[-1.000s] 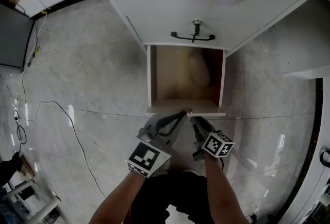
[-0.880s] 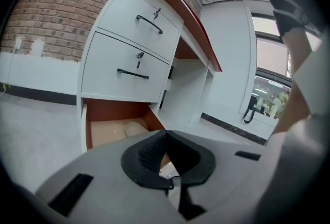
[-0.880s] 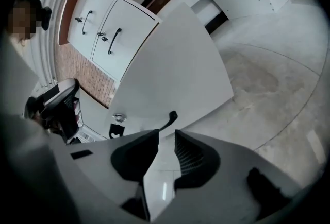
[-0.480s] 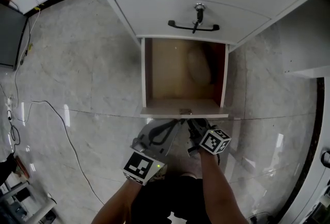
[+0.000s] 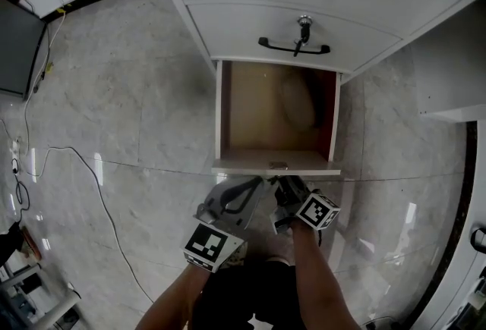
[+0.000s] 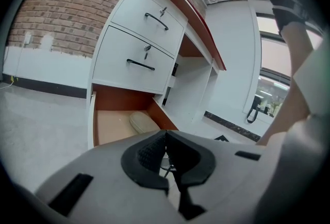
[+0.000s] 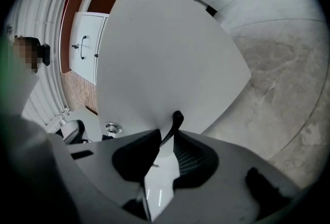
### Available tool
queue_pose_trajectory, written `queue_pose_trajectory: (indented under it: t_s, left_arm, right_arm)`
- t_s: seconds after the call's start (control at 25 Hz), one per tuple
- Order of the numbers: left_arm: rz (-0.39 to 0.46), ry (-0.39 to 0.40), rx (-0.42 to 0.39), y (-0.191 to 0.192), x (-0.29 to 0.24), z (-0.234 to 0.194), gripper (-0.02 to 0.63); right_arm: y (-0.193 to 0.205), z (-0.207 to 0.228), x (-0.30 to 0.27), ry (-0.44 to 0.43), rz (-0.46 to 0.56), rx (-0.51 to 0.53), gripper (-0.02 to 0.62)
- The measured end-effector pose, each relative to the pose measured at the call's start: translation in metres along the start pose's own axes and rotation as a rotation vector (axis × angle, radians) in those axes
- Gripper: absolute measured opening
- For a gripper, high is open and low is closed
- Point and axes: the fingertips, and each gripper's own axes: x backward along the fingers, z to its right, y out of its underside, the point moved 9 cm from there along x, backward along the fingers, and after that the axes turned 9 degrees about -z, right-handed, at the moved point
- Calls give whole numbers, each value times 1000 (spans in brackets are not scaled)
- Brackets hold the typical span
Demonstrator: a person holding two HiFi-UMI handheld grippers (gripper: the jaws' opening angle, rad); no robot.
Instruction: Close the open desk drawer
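Note:
The bottom desk drawer stands pulled out, its brown inside in view with a beige oblong object at the back right. Both grippers sit just in front of its white front panel. My right gripper has the drawer's black handle between its jaws, which are closing and touch it at the tips. The white drawer front fills the right gripper view. My left gripper is beside it, jaws shut with nothing held; past its tips the left gripper view shows the open drawer.
Two closed white drawers with black handles and keys sit above the open one. A cable trails over the marble floor at the left, near a dark panel. The desk's knee space opens at the right.
My left gripper has sunk a little in front of the drawer. The right gripper has rolled slightly at the handle. The drawer stands as far out as before.

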Motion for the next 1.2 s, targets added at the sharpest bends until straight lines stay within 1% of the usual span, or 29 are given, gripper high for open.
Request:
queue_pose_trajectory:
  t_s: [0.12, 0.2, 0.32, 0.44, 0.56, 0.64, 0.72, 0.84, 0.96, 1.08, 1.2]
  left_arm:
    - [-15, -20, 35, 0, 7, -3, 9]
    - [-5, -34, 54, -2, 11, -4, 9]
    - [2, -50, 60, -6, 16, -5, 9]
    - [3, -68, 65, -9, 19, -5, 10]
    - [-5, -74, 60, -16, 21, -1, 9]
    - [-4, -72, 44, -25, 22, 2, 9]
    - [1, -64, 20, -34, 21, 4, 9]
    - [10, -61, 1, -38, 18, 2, 9]
    - [17, -76, 21, -39, 16, -3, 9]
    - [21, -80, 29, -39, 15, -2, 9]
    - [16, -82, 32, -36, 13, -2, 9]
  right_arm:
    - [-2, -6, 3, -11, 0, -11, 87]
    - [-6, -11, 5, -33, 18, -25, 84]
    - [-12, -22, 7, -83, 68, -41, 78]
    - [-20, -34, 8, -112, 87, -29, 77]
    - [-24, -41, 9, -85, 73, -48, 75]
    - [-24, -42, 10, -55, 60, -63, 75]
    - [-26, -43, 11, -46, 57, -68, 75]
    - [-26, -44, 8, -61, 68, -93, 74]
    - [-26, -43, 4, -77, 99, -138, 66]
    - [-29, -42, 2, -76, 116, -138, 63]
    - [-34, -41, 1, -76, 107, -132, 61]
